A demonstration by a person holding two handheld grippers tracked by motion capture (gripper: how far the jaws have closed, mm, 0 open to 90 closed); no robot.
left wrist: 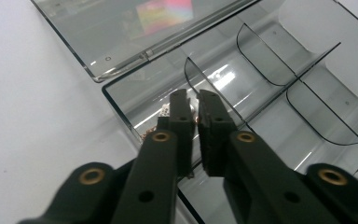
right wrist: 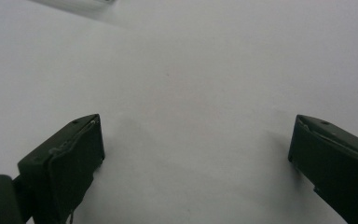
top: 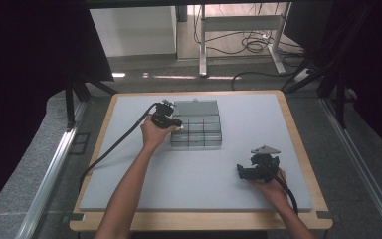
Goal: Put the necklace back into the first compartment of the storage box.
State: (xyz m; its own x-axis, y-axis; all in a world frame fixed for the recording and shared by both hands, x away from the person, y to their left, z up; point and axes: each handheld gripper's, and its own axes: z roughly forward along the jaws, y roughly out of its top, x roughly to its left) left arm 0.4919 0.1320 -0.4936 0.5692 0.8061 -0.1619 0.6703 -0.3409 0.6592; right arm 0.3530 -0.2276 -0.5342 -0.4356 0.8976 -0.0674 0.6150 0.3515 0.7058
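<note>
Pinching something small over the clear plastic compartment box (left wrist: 270,70), my left gripper (left wrist: 194,100) is nearly closed; my right gripper (right wrist: 193,140) gapes above the grey mat (right wrist: 191,60).

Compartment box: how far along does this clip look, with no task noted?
Done: the clear box lies open, lid folded back flat. In hand: the left gripper reaches over the box's near-left corner, jaws nearly closed on something small and glinting; what it is can't be told. The compartments in view look bare. Left: the right gripper rests open over bare mat, so any filling looks barely begun.
</note>
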